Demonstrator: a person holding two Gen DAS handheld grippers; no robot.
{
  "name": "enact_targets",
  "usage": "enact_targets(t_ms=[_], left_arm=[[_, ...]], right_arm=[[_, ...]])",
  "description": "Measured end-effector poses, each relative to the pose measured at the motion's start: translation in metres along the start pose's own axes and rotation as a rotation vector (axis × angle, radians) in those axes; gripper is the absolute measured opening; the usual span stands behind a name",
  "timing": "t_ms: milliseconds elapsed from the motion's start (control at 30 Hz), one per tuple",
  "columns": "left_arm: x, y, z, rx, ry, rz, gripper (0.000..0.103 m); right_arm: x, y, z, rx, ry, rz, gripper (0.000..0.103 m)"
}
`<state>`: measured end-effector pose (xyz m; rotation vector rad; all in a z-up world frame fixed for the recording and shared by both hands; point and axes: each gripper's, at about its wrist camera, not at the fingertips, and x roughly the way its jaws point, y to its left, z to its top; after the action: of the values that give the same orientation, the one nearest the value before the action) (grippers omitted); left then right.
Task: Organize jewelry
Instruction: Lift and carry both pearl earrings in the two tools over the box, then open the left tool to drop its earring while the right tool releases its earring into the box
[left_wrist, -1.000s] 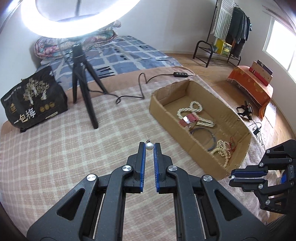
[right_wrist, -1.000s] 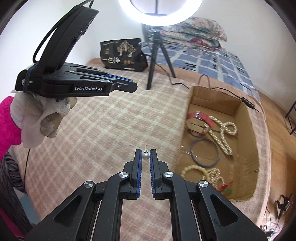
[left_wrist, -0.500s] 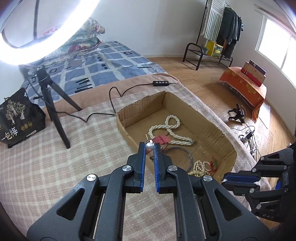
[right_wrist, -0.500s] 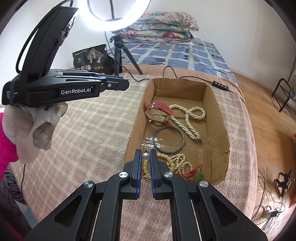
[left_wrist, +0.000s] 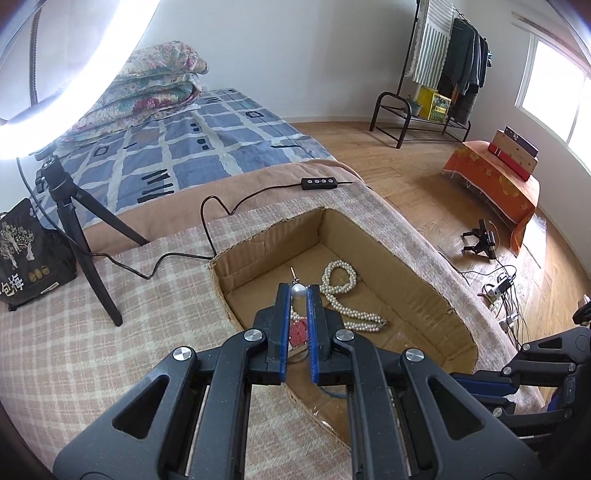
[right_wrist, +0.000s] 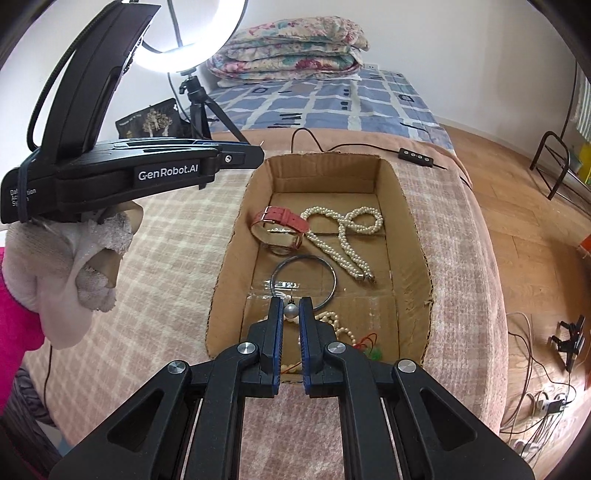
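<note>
Hand-held grippers (left_wrist: 298, 291) (right_wrist: 291, 309) each pinch pearl earring (left_wrist: 298, 291) (right_wrist: 291, 311).

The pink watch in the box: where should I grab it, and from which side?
Grip the pink watch across its raised strap arch, coming from above with fingers straddling the band. It lies looped on the cardboard box floor, close to the left wall, so a sideways approach looks cramped.

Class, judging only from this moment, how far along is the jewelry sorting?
Done: pearl necklace, red watch and bangle lie in the cardboard box. In hand: left gripper and right gripper each pinch a pearl earring above it. Left: dropping both in.
</note>
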<state>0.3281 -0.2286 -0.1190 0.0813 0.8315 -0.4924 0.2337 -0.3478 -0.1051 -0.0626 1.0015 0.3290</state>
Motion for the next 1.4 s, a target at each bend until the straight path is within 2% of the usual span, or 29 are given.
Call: enact_targets(t_ms=[400, 767, 833, 900, 967, 1000, 1033, 1100, 1267, 1333, 1400], left_arm=[[0.017, -0.01, 0.008, 0.011, 0.01, -0.005, 0.007], [0.015, -0.013, 0.009, 0.009, 0.012, -0.001, 0.007], [0.015, -0.013, 0.01, 0.006, 0.016, 0.0, 0.007], [0.014, -0.013, 0.01, 0.006, 0.016, 0.002, 0.007], [0.014, -0.013, 0.01, 0.008, 0.019, 0.006, 0.024], [0.013, -0.013, 0.01, 0.007, 0.015, 0.009, 0.049], [0.01, -0.013, 0.01, 0.006, 0.0, 0.009, 0.064], [0.006, -0.013, 0.009, 0.011, -0.026, 0.02, 0.065], [0.004, -0.013, 0.01, 0.01, -0.017, 0.03, 0.066], [0.001, -0.012, 0.01, 0.006, -0.019, 0.037, 0.075], [-0.004, -0.009, 0.009, -0.001, -0.026, 0.044, 0.076]], right_arm=[[0.012, -0.01, 0.004, 0.007, 0.005, -0.021, 0.007], [0.009, -0.008, 0.004, -0.004, -0.009, -0.029, 0.007], [0.01, -0.009, 0.005, -0.007, -0.007, -0.038, 0.015], [0.009, -0.008, 0.004, -0.01, -0.015, -0.048, 0.043], [0.008, -0.007, 0.004, -0.014, -0.025, -0.065, 0.052], [0.007, -0.006, 0.004, -0.018, -0.027, -0.083, 0.058], [0.007, -0.005, 0.005, -0.021, -0.026, -0.1, 0.061], [0.006, -0.004, 0.005, -0.027, -0.031, -0.144, 0.072], [0.005, -0.003, 0.006, -0.026, -0.034, -0.155, 0.072], [0.005, -0.002, 0.007, -0.027, -0.029, -0.17, 0.072], [0.006, 0.001, 0.007, -0.029, -0.025, -0.185, 0.072]])
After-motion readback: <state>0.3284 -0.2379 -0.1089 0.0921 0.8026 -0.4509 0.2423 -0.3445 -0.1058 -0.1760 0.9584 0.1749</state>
